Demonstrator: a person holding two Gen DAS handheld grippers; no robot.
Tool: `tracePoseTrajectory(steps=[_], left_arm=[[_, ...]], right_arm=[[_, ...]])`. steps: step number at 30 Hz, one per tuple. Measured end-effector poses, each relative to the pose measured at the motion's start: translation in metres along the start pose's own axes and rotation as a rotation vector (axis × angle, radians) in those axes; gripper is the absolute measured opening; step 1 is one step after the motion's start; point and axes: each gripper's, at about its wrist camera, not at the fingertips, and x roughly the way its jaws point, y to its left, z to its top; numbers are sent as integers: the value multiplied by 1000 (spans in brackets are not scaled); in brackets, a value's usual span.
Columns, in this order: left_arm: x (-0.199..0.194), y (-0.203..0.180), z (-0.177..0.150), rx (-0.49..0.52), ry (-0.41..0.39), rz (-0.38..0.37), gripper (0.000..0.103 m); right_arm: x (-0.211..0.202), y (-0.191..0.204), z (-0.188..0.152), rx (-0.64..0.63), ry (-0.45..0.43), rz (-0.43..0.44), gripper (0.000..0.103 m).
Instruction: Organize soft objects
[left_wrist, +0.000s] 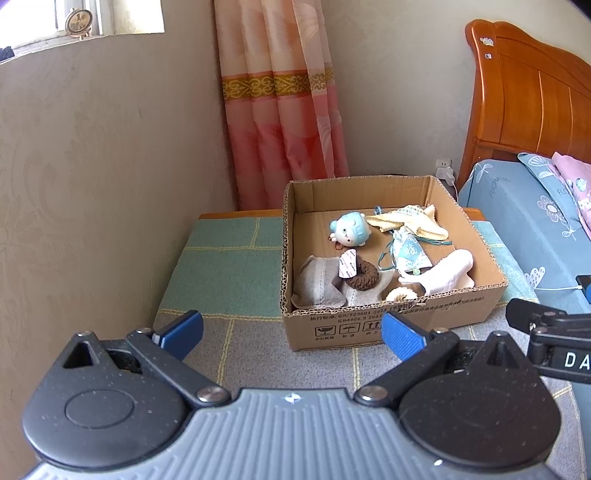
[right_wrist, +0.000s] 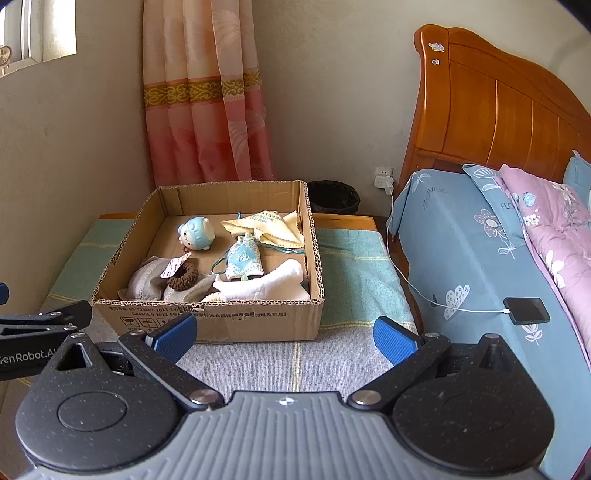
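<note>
An open cardboard box (left_wrist: 391, 325) stands on a low desk covered with a green and grey checked cloth (left_wrist: 229, 254), set in the corner between a beige wall and a pink curtain (left_wrist: 280, 110), with a bed (right_wrist: 480, 251) just beside it on the right. All the soft things lie inside the box: a blue and white plush toy (left_wrist: 351, 229) toward the back, a pale yellow cloth (left_wrist: 410, 221) in the back right corner, a light blue patterned pouch (left_wrist: 408, 253) with green cords near the middle, a brown scrunchie (left_wrist: 364, 274) with a paper tag resting on a grey folded cloth (left_wrist: 317, 284) at the front left, and a white sock (left_wrist: 448, 271) at the front right, next to a small cream ring that is partly hidden by the box's front wall. The left gripper (left_wrist: 291, 330) hangs in front of the box with its jaws spread wide and nothing between them. The right gripper (right_wrist: 284, 334) is level with it, just beside it, jaws likewise wide and bare, over the grey part of the cloth. A black phone (right_wrist: 526, 311) on a white cable lies on the blue bed sheet.
</note>
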Motion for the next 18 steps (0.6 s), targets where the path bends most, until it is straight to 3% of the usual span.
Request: tracePoseTrajectory(steps=[18], left_arm=[[-3,-2,0,2,-2,1,102]], right_arm=[[-5,-1,-2,2,-6,7,103]])
